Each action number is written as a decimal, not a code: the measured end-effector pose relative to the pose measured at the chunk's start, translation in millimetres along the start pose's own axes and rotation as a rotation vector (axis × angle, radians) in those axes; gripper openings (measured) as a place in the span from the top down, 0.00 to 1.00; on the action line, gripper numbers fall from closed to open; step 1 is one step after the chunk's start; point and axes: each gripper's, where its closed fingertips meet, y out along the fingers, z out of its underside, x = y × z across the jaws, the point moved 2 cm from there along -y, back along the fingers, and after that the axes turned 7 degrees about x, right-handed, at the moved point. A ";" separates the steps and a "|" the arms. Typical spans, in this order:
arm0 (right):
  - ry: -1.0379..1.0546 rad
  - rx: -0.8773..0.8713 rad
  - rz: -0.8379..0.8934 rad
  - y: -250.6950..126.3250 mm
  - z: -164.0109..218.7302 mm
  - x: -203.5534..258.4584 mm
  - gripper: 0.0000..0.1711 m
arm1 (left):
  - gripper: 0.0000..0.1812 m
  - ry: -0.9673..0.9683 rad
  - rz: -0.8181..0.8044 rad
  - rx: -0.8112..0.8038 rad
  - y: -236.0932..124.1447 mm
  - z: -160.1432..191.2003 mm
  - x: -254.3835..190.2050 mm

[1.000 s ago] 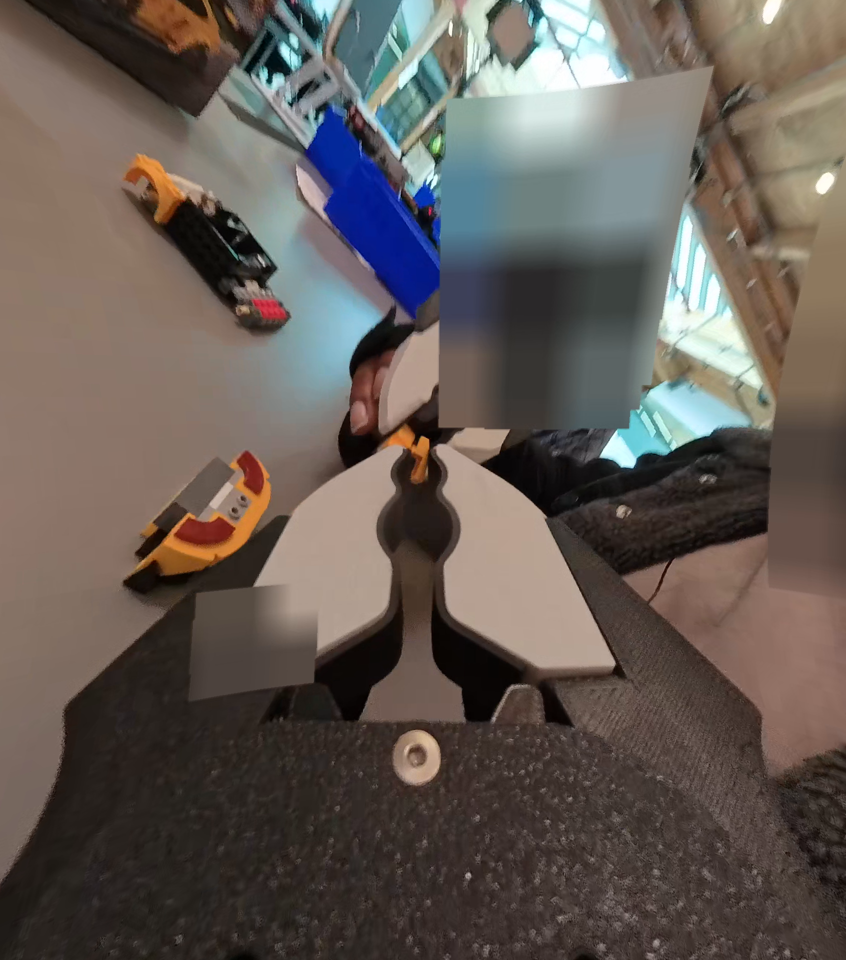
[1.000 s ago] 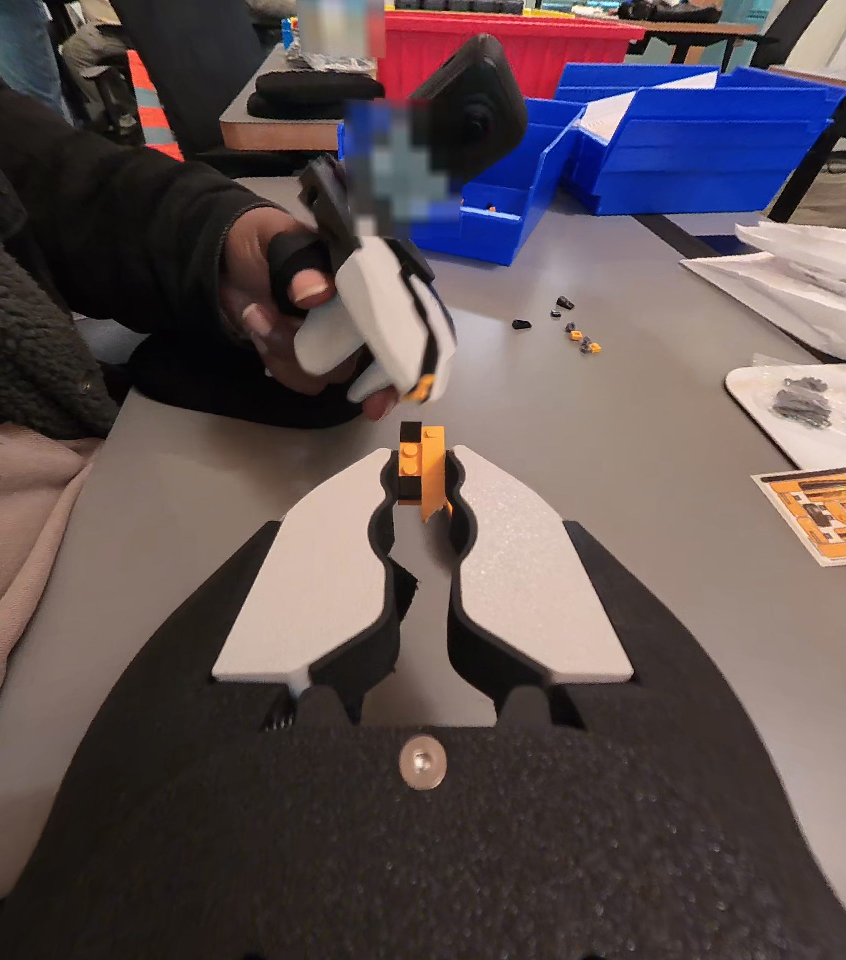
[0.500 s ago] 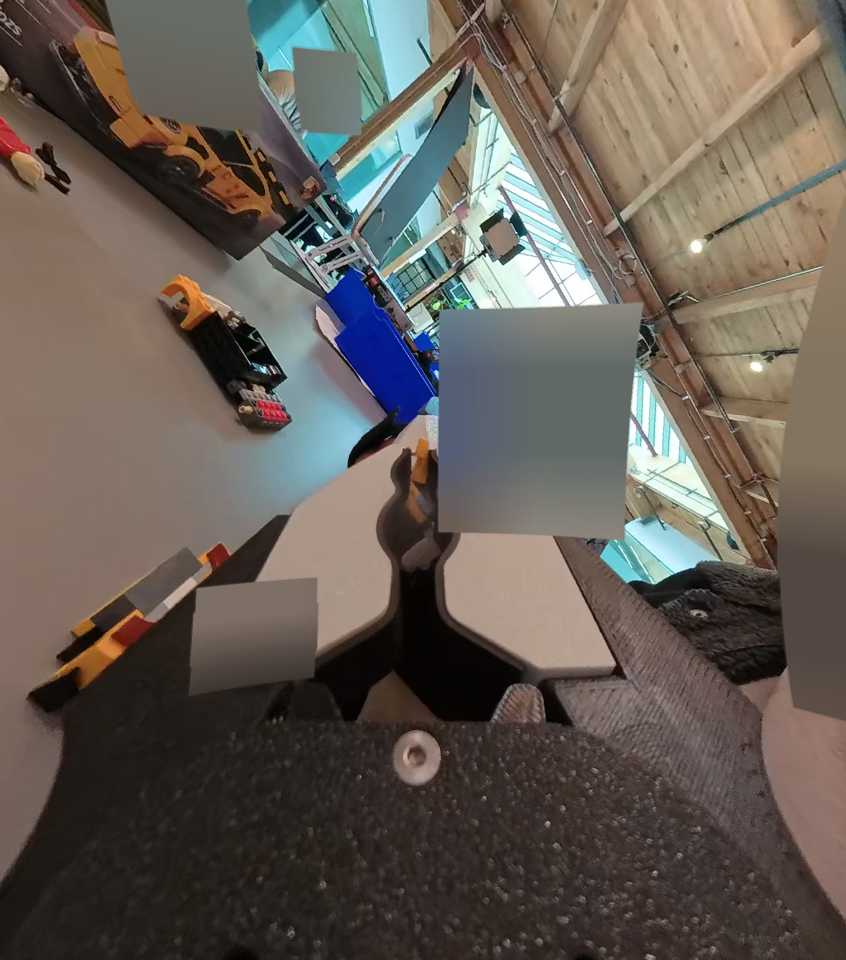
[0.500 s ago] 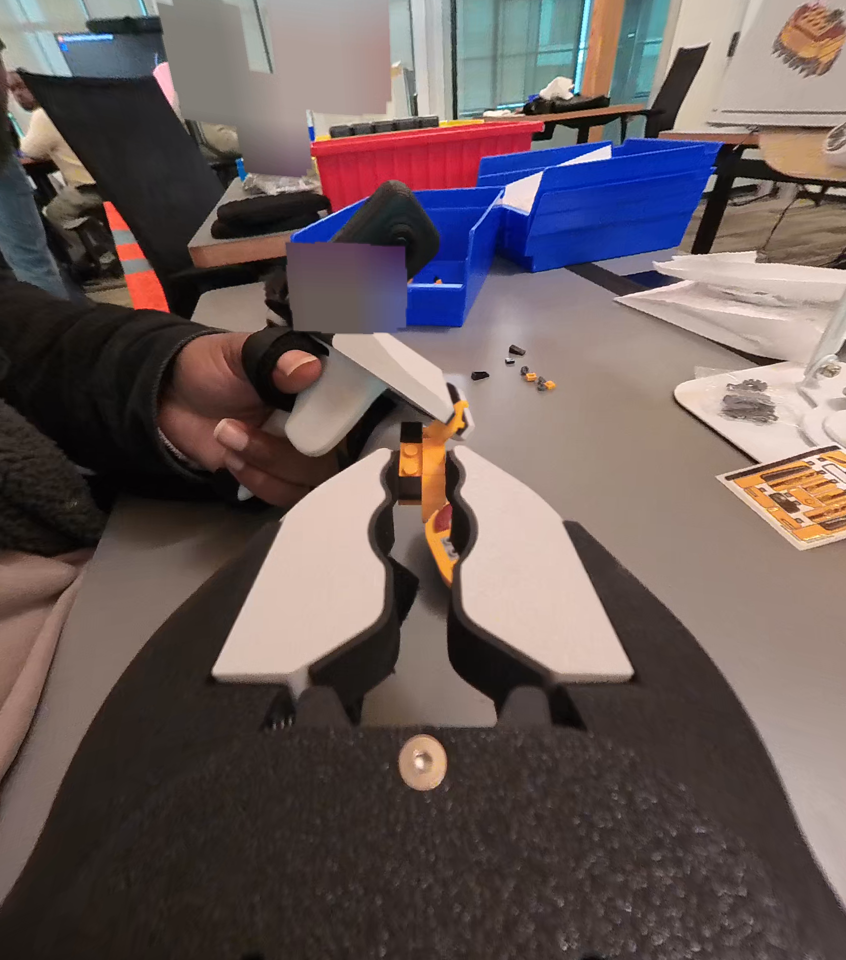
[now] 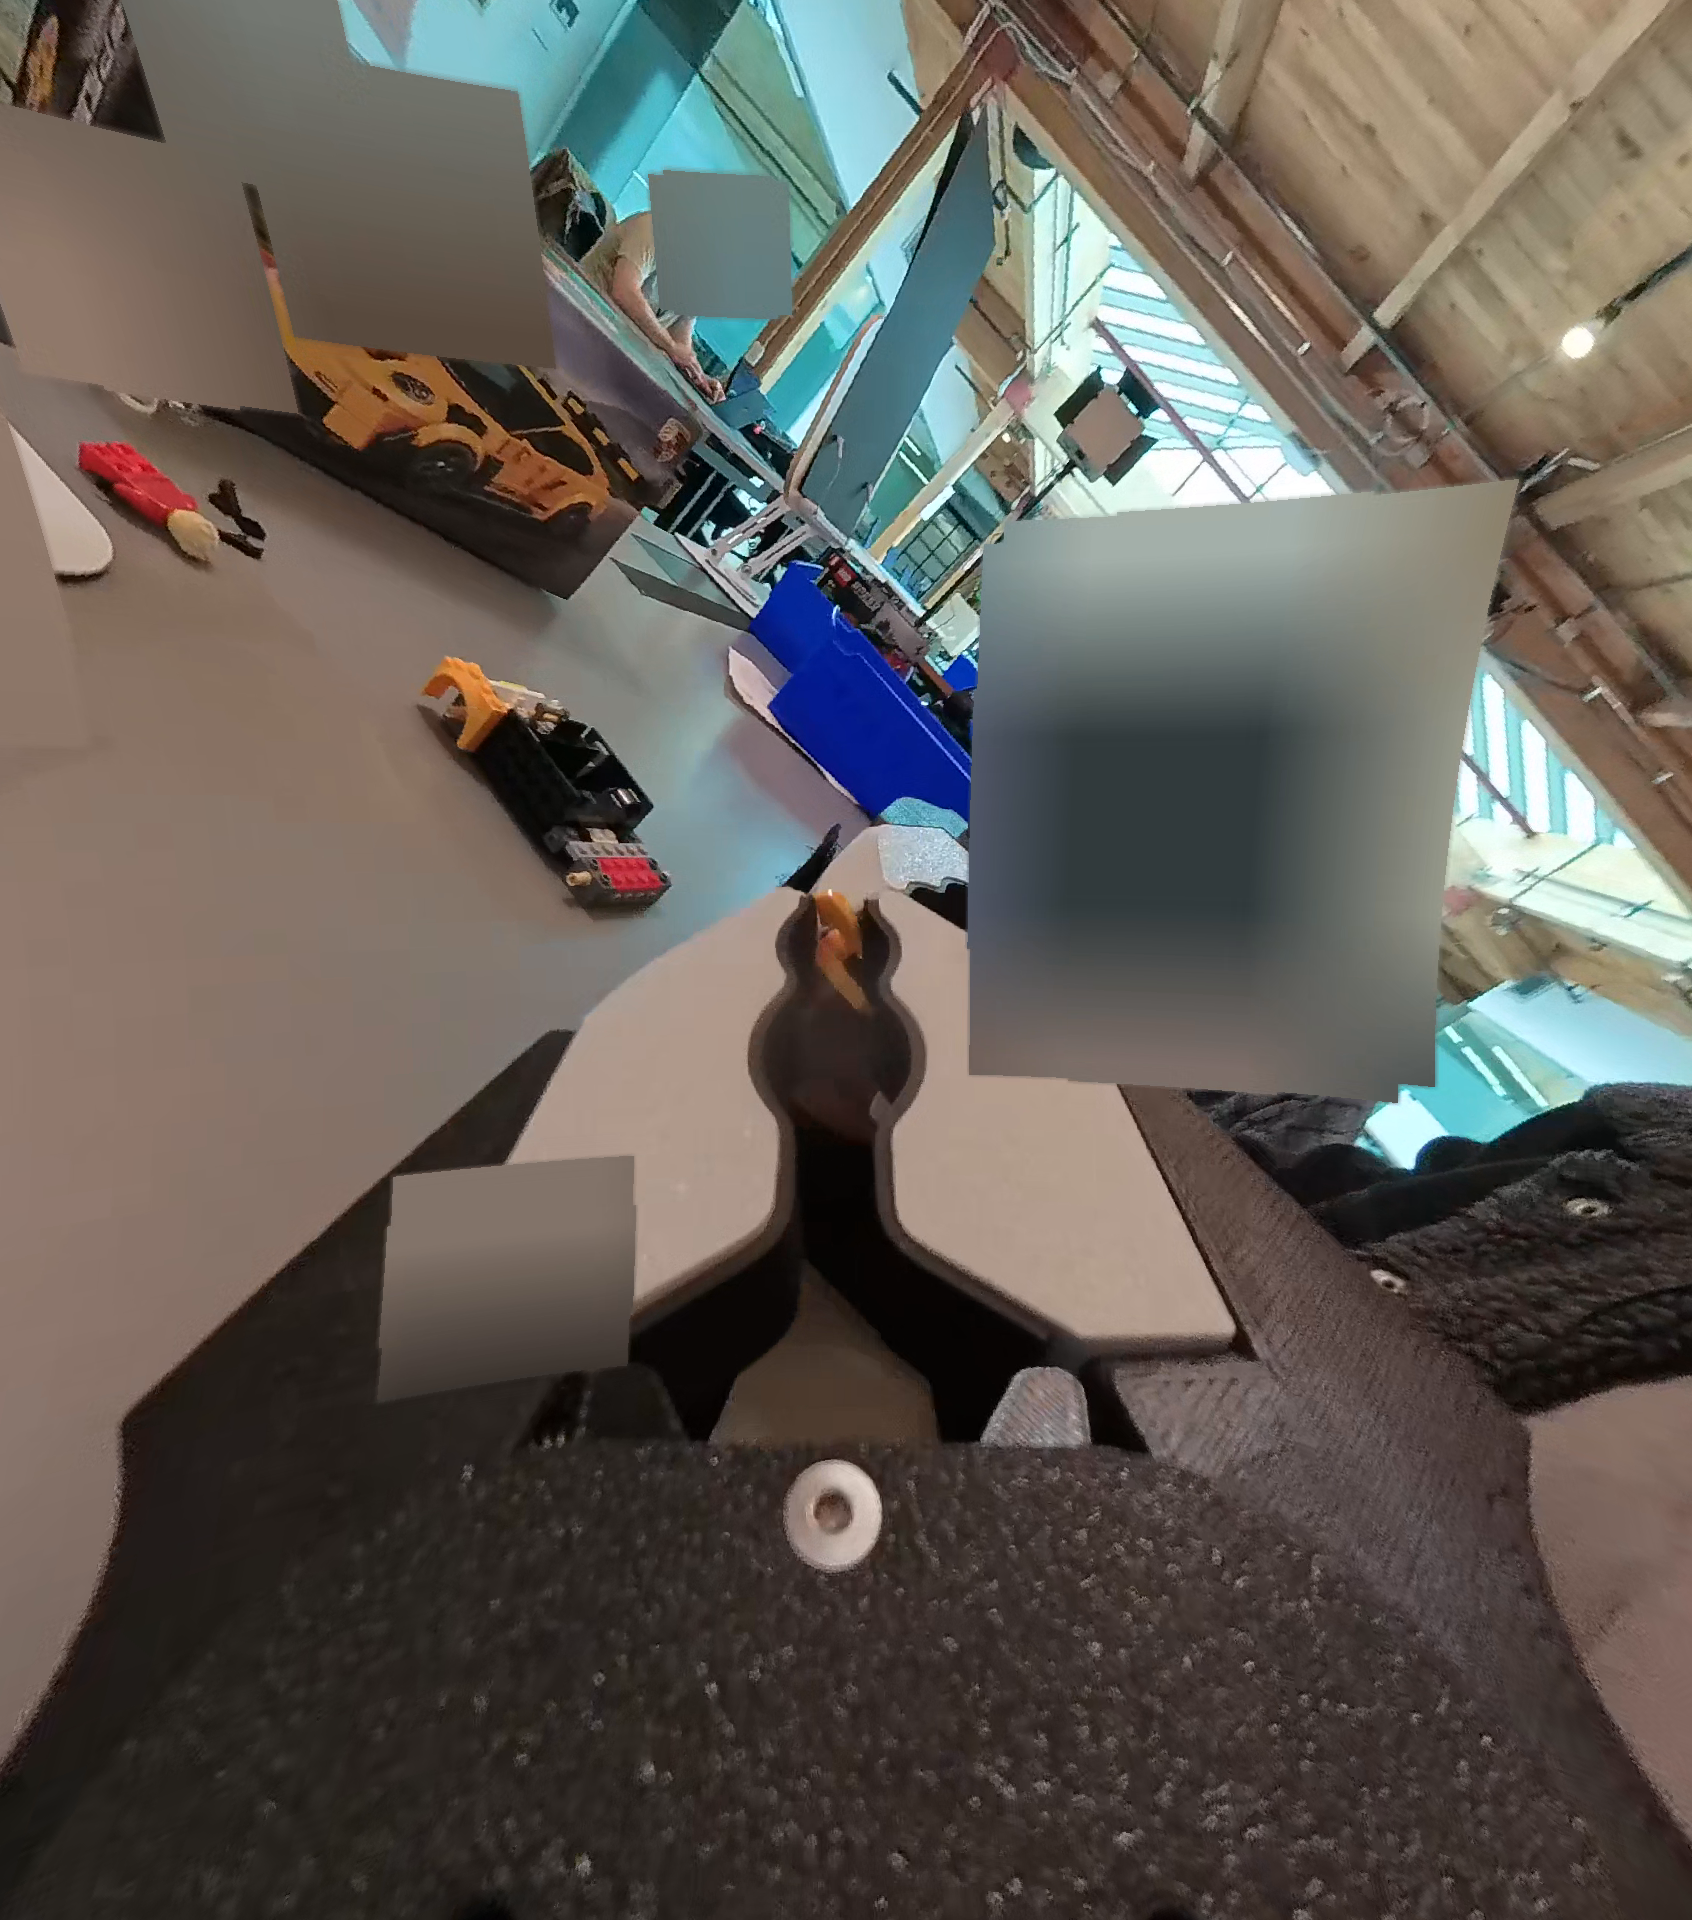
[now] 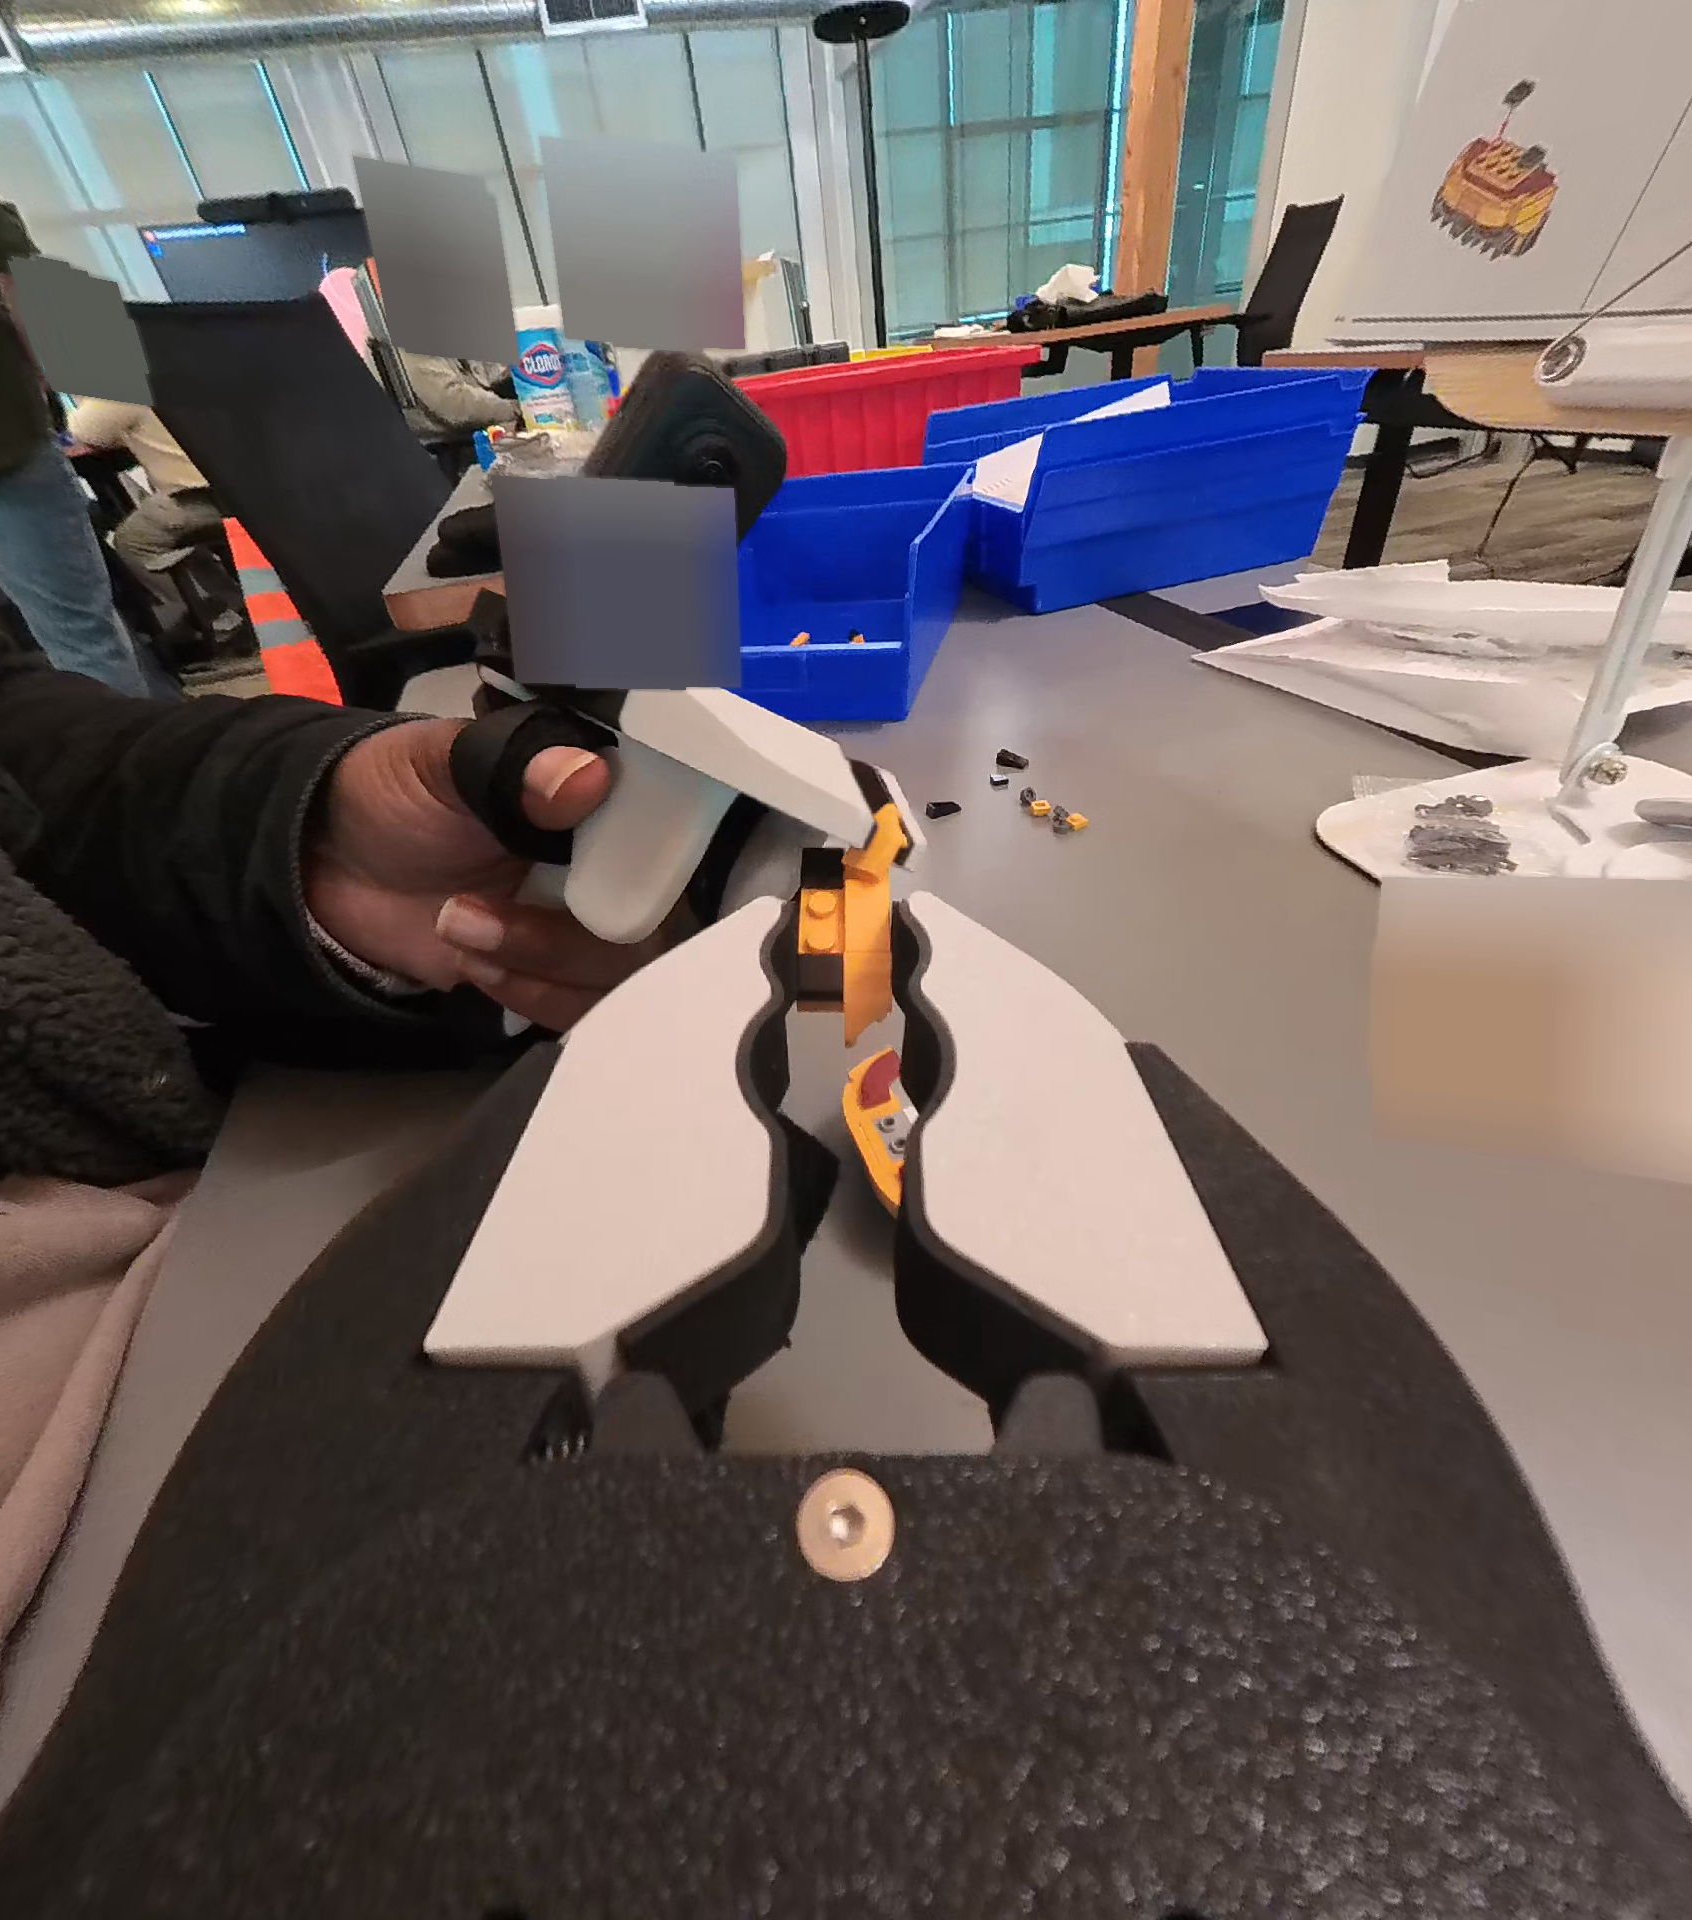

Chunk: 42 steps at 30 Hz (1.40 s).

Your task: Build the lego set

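Left tongs (image 6: 878,831) nearer; orange piece (image 6: 847,951) half-hidden.

This is a shared open-plan workspace in a converted industrial hall. Beyond the jaws in the right wrist view, blue storage bins (image 6: 1133,499) and a red bin (image 6: 873,405) sit at the far edge of a grey tabletop (image 6: 1237,935), with office chairs (image 6: 1289,260), further desks and tall glass walls (image 6: 998,156) behind them. Above the jaws in the left wrist view runs a bare timber ceiling (image 5: 1341,208) with spotlights (image 5: 1577,339).
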 end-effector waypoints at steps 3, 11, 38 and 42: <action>-0.003 -0.009 0.001 -0.5 -1.0 0.1 0.90 | 0.96 0.070 -0.049 0.016 0.4 -0.5 -1.8; -0.022 -0.069 -0.006 -5.2 -8.1 1.2 0.90 | 0.94 0.289 -0.165 0.053 -0.1 -5.7 -11.9; -0.033 -0.098 0.051 -16.9 -14.0 -14.8 0.90 | 0.93 0.740 -0.520 0.503 -51.1 -6.6 35.9; -0.025 -0.071 0.056 -14.0 -9.5 -16.7 0.90 | 0.92 0.858 -0.721 0.797 -92.5 -9.7 86.0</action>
